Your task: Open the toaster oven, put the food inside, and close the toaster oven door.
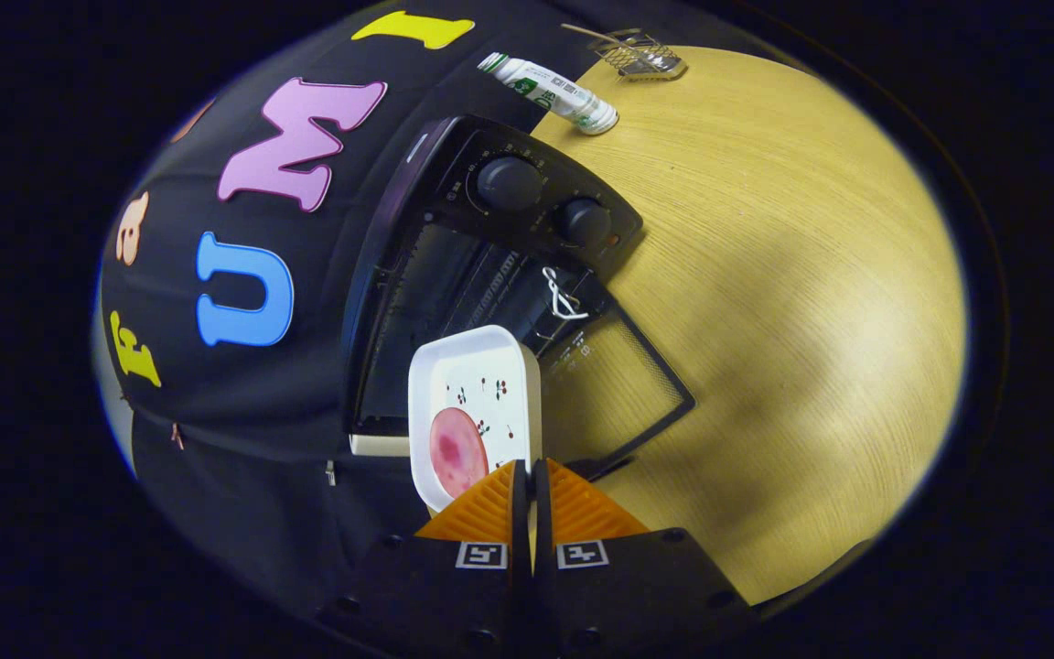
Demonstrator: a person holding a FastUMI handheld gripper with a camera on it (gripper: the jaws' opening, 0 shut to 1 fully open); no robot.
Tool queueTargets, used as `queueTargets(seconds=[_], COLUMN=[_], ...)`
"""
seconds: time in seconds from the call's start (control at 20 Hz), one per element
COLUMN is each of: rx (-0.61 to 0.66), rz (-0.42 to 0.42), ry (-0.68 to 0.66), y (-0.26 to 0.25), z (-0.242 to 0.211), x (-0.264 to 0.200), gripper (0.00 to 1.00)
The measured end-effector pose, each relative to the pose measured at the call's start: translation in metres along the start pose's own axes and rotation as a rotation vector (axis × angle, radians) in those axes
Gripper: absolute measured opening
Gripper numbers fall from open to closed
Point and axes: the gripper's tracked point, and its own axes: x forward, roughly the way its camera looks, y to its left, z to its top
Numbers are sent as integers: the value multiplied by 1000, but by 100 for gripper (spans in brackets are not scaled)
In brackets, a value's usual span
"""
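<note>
A black toaster oven (454, 275) with two knobs stands on the wooden table, seen tilted. Its glass door (618, 384) hangs open, flat toward me, a white cord loop on its handle. A white square plate (481, 384) with a small cherry pattern carries a pink round slice of food (457, 450). My gripper (528, 476) is shut on the plate's near rim, both fingers pressed on it. The plate is held just in front of the oven's open mouth, above the door's hinge side.
The wooden table (783, 302) stretches beyond the oven's knob side. A white bottle with a green label (550, 91) lies beyond the oven. A small clear plastic tray (641, 57) sits further off. Black cloth wall stands behind the oven.
</note>
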Motion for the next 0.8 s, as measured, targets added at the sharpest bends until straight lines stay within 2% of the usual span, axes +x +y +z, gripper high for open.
queueTargets(seconds=[0.15, 0.45, 0.8], rx=[52, 159, 194], rz=[-26, 2, 12], ry=[-40, -98, -220], y=[3, 22, 35], z=[17, 33, 56], x=[26, 66, 100], gripper=[5, 5, 6])
